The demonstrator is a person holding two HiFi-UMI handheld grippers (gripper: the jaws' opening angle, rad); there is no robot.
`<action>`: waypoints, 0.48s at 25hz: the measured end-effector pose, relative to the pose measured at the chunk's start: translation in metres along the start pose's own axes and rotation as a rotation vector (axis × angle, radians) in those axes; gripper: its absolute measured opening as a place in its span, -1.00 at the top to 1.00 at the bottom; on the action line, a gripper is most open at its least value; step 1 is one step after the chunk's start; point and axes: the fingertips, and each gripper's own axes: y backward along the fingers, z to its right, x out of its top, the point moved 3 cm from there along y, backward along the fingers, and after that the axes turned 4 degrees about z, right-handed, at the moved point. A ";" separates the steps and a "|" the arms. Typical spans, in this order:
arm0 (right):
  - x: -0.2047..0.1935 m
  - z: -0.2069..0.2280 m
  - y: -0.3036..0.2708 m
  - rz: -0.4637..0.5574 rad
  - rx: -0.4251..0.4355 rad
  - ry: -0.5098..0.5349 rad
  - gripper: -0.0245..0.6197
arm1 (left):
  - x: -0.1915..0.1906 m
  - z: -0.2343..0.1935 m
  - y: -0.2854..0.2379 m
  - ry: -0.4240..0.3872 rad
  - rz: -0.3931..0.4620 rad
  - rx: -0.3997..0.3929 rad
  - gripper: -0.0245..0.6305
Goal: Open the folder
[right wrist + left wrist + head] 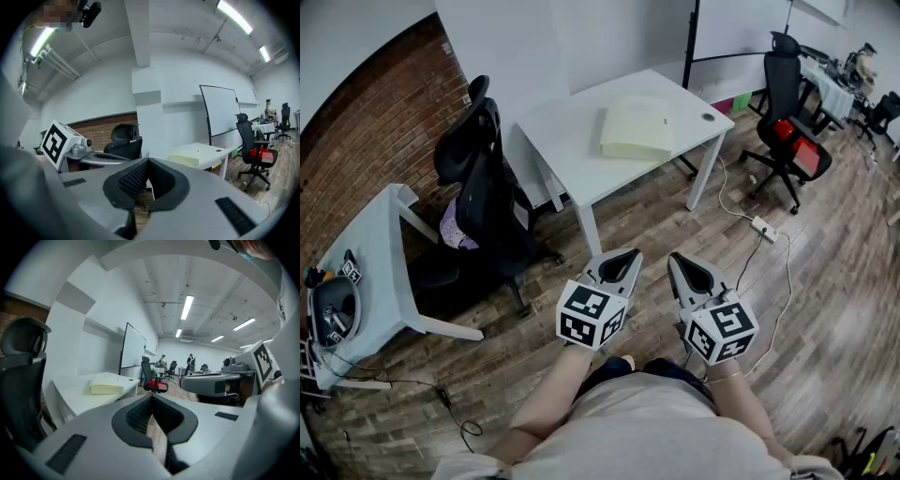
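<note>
A pale yellow folder (636, 131) lies closed on a white table (572, 141) some way ahead of me. In the left gripper view the folder (106, 388) sits left of the jaws, and in the right gripper view the folder (185, 160) sits just right of them. My left gripper (619, 265) and right gripper (691, 274) are held side by side in front of the person's body, well short of the table. Both are shut with nothing between the jaws. The left gripper's (151, 397) and the right gripper's (147, 161) jaw tips meet.
A black office chair (483, 187) stands left of the table, beside a smaller white table (384, 272) carrying a device. Another black chair with a red seat (792, 131) stands at the right. A cable and power strip (764, 230) lie on the wooden floor. A brick wall is at the left.
</note>
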 end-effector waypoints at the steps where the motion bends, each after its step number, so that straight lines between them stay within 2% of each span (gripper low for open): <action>1: -0.001 0.000 -0.002 0.000 0.000 -0.009 0.86 | -0.001 -0.003 0.000 0.009 0.000 -0.001 0.87; 12: -0.011 -0.012 -0.016 -0.004 -0.008 -0.052 0.86 | 0.000 -0.017 0.002 0.011 -0.001 -0.020 0.87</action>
